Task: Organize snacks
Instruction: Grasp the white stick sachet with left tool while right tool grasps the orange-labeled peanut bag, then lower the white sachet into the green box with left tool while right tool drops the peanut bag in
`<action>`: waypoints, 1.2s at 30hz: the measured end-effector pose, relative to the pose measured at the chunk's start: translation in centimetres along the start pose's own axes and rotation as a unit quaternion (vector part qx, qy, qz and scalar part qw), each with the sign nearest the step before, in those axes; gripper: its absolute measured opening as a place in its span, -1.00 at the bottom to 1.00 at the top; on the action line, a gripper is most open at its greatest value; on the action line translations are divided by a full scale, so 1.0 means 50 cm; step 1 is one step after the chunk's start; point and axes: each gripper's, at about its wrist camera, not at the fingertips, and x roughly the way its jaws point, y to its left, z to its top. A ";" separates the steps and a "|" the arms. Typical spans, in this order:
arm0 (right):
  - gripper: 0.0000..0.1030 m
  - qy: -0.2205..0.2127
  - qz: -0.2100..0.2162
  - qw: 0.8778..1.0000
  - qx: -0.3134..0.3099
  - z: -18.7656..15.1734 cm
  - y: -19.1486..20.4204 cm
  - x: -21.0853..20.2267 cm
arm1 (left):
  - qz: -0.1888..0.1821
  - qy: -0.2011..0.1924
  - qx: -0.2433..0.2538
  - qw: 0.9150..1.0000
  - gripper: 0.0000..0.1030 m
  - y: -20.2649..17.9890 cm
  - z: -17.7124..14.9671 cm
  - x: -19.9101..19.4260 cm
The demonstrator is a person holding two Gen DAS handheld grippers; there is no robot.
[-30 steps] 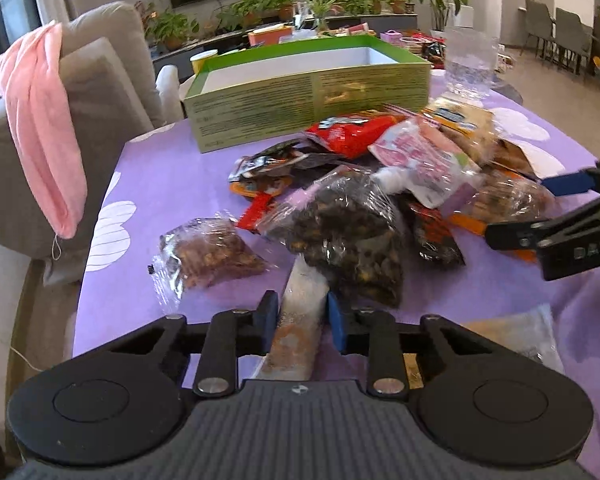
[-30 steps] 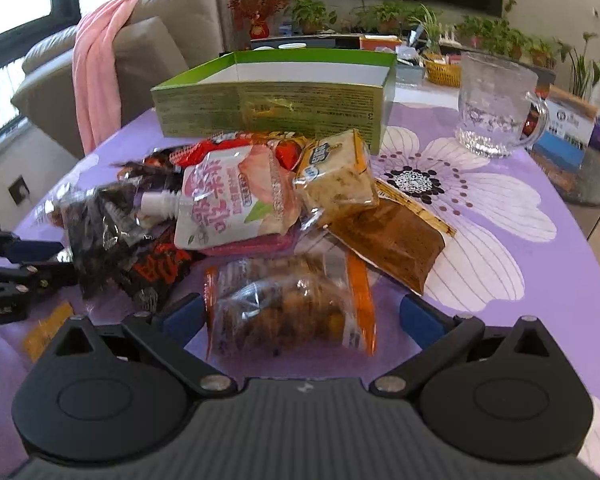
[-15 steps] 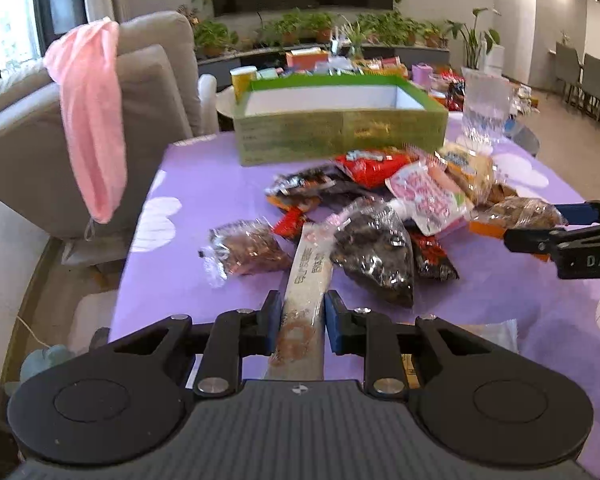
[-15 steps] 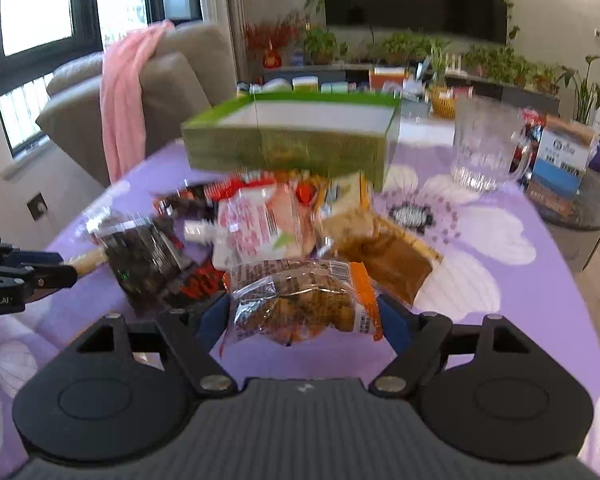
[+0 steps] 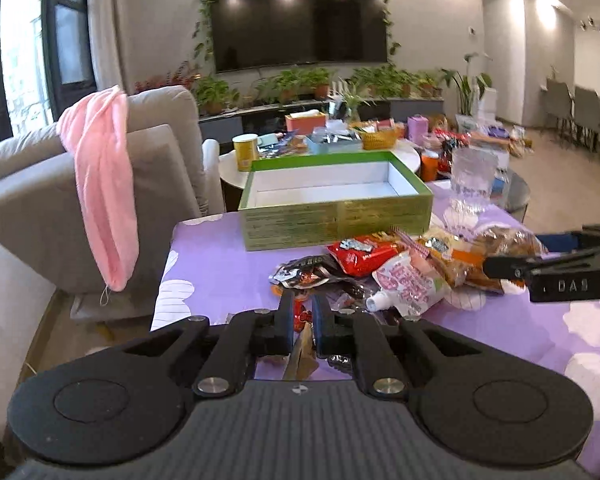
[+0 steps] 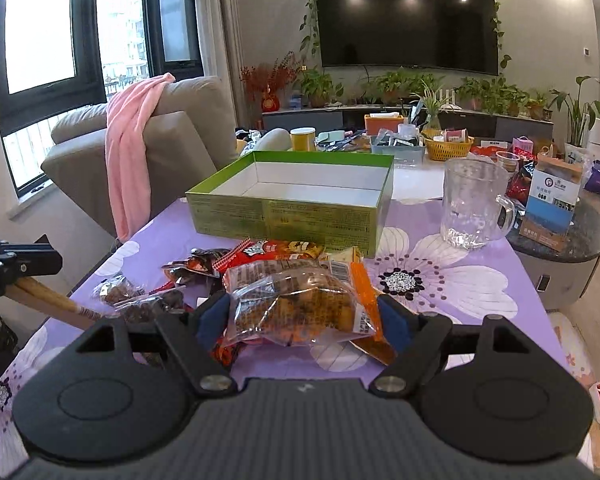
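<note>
My left gripper (image 5: pixel 302 312) is shut on a long tan snack stick pack (image 5: pixel 300 354), which hangs down below the jaws; it also shows in the right wrist view (image 6: pixel 48 302). My right gripper (image 6: pixel 304 312) is shut on a clear bag of brown fried snacks with orange edges (image 6: pixel 300 304), lifted above the table; this bag shows in the left wrist view (image 5: pixel 504 246). The green box with a white inside (image 5: pixel 332 216) (image 6: pixel 292 216) stands empty at the far side of the table. A pile of snack packs (image 5: pixel 364 276) (image 6: pixel 236 264) lies in front of it.
A purple flowered tablecloth (image 6: pixel 460 280) covers the table. A glass mug (image 6: pixel 474 204) stands right of the box. A grey armchair with a pink towel (image 5: pixel 100 184) is at the left. A cluttered white table (image 5: pixel 340 140) is behind.
Both grippers have risen and pulled back from the pile, each carrying its pack. The stick pack now hangs down below the left jaws.
</note>
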 end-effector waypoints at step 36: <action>0.28 0.023 0.016 1.000 0.006 0.014 0.008 0.034 | -0.057 -0.009 -0.019 0.998 -0.61 0.015 0.017 -0.009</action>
